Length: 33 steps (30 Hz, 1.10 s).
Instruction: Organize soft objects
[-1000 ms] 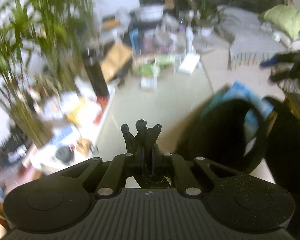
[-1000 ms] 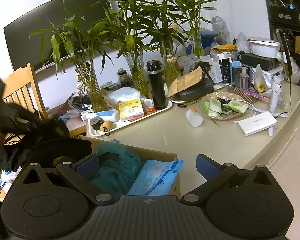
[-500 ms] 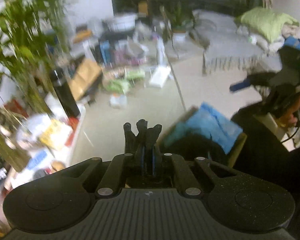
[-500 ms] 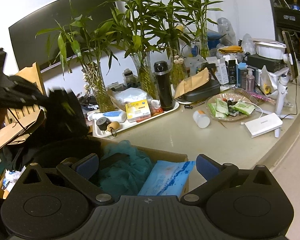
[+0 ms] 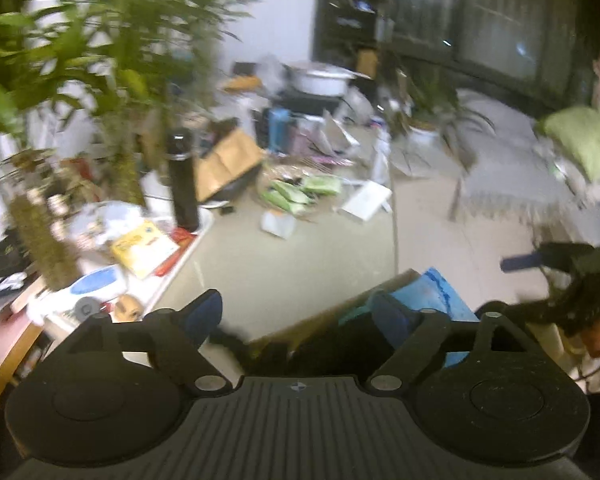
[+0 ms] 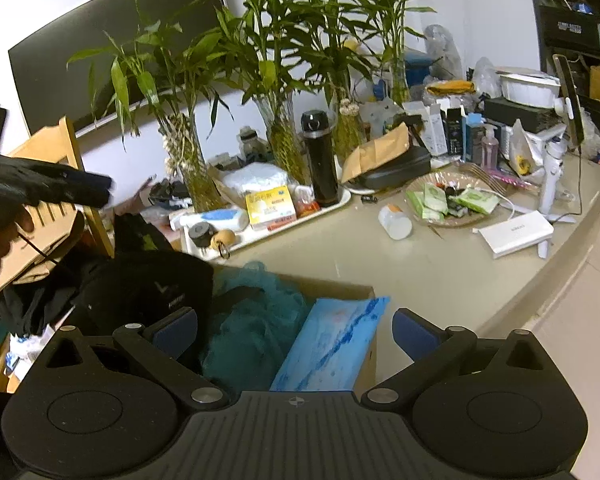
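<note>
A cardboard box (image 6: 340,286) stands on the beige table in front of me. It holds a teal mesh sponge (image 6: 252,320), a blue-and-white soft pack (image 6: 332,344) and a black cap (image 6: 148,288) at its left side. My right gripper (image 6: 296,326) is open and empty above the box. My left gripper (image 5: 296,312) is open and empty over the box's near edge (image 5: 340,312); the blue pack (image 5: 432,296) shows beyond it. The left gripper also shows in the right wrist view (image 6: 48,188), above the cap.
A white tray (image 6: 260,236) with a black flask (image 6: 320,160) and a yellow box stands behind the cardboard box. Bamboo vases (image 6: 188,164) line the wall. A snack plate (image 6: 452,200), a white bottle (image 6: 396,220) and a white power bank (image 6: 516,232) lie right. A wooden chair (image 6: 52,152) is left.
My left gripper was shut on a black strap-like piece of the cap; it has opened, and the cap now lies in the box. The left view swung left. My right gripper stayed open.
</note>
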### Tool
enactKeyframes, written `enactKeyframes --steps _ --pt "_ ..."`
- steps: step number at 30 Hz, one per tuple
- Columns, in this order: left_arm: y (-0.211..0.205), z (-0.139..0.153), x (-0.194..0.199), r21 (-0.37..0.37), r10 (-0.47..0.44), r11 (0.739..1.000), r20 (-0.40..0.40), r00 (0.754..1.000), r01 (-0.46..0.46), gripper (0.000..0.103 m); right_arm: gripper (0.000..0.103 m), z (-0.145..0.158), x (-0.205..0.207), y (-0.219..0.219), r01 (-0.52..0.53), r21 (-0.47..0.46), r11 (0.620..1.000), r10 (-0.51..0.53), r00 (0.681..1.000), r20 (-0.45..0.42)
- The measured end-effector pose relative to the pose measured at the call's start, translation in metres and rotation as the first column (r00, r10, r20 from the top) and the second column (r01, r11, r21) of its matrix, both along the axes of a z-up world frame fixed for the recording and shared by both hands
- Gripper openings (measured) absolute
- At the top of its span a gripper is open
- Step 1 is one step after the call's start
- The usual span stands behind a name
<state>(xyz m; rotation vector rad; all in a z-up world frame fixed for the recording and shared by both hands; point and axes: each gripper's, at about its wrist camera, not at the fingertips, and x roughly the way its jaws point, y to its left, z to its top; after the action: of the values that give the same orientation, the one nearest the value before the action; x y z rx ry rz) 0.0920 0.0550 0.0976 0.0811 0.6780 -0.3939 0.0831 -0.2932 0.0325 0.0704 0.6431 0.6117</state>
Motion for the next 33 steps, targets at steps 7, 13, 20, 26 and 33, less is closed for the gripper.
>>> enactKeyframes --steps 7,13,20,26,33 --pt "0.010 -0.019 -0.045 0.034 0.127 0.991 0.011 0.992 -0.127 0.095 0.103 -0.006 -0.019 0.016 0.007 -0.081 0.997 -0.013 0.997 -0.071" --pt "-0.004 -0.051 -0.069 0.116 0.150 0.983 -0.043 0.988 -0.144 0.103 0.103 -0.017 -0.037 0.030 0.000 -0.130 0.992 -0.017 0.992 -0.128" --pt "-0.015 -0.082 -0.080 0.130 0.206 0.973 -0.116 0.972 -0.191 0.103 0.103 -0.031 -0.047 0.040 -0.010 -0.145 0.989 -0.016 0.984 -0.179" --pt "-0.021 -0.089 -0.075 0.174 0.252 0.959 -0.155 0.955 -0.224 0.103 0.103 -0.041 -0.048 0.043 -0.006 -0.152 0.988 -0.026 0.978 -0.209" --pt "-0.024 -0.092 -0.075 0.186 0.263 0.955 -0.176 0.948 -0.230 0.103 0.103 -0.042 -0.048 0.044 -0.008 -0.158 0.987 -0.025 0.978 -0.208"
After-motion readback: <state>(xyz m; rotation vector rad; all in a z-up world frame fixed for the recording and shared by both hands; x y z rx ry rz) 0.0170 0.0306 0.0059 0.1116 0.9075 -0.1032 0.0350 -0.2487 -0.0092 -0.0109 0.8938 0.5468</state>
